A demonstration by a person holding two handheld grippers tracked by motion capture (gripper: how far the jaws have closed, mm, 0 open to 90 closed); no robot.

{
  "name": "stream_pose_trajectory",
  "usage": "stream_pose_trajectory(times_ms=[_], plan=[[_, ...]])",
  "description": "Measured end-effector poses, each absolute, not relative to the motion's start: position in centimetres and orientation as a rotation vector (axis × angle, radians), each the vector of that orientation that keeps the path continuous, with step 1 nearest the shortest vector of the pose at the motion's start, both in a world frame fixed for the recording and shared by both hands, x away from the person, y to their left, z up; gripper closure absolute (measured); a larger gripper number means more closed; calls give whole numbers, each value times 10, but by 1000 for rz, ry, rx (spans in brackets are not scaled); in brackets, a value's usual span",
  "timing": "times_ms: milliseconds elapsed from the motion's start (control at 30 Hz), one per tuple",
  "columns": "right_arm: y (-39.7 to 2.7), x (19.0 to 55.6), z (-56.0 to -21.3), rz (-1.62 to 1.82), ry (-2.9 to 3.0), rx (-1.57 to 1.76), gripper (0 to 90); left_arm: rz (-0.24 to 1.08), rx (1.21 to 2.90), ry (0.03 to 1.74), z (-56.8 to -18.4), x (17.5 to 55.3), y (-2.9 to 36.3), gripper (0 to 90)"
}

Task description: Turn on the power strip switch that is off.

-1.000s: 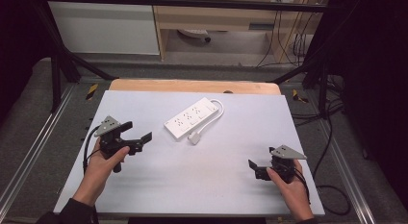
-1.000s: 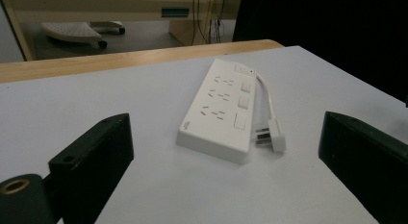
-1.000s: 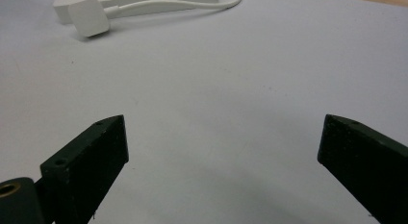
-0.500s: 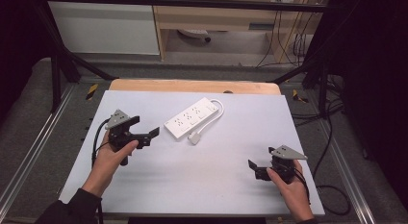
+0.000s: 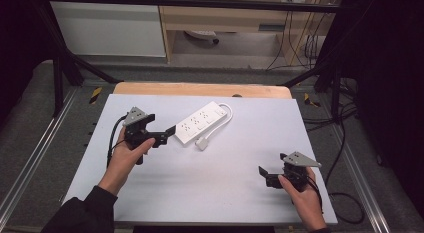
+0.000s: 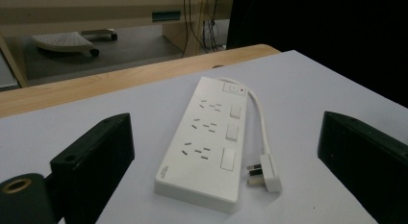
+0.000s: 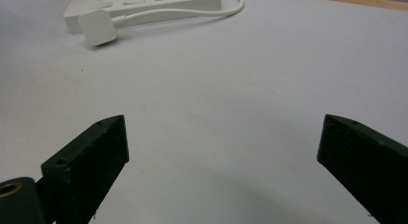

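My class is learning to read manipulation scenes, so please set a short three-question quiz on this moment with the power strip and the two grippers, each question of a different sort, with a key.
1. True or false: the left gripper is shut on the power strip.
2. Multiple choice: where does the strip's plug lie? A) pushed into one of the strip's own sockets B) loose on the table beside the strip C) between the right gripper's jaws
3. Fill in: the right gripper is ____, with nothing between its jaws.

Key:
1. False. Its jaws stand wide apart just short of the strip's near end.
2. B.
3. Open.
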State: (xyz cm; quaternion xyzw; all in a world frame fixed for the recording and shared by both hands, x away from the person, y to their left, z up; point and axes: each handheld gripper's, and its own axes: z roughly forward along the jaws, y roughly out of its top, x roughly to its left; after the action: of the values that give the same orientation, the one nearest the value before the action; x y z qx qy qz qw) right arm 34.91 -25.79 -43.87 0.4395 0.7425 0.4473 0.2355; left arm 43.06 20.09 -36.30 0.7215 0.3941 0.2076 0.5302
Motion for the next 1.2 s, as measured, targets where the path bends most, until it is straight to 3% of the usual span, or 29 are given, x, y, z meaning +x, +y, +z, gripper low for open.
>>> stream_pose_trajectory(times_ms=[1200], plan=[[-261,350,-440,1249,2026,1230,38,484,1779,963,-375,452,163,63]])
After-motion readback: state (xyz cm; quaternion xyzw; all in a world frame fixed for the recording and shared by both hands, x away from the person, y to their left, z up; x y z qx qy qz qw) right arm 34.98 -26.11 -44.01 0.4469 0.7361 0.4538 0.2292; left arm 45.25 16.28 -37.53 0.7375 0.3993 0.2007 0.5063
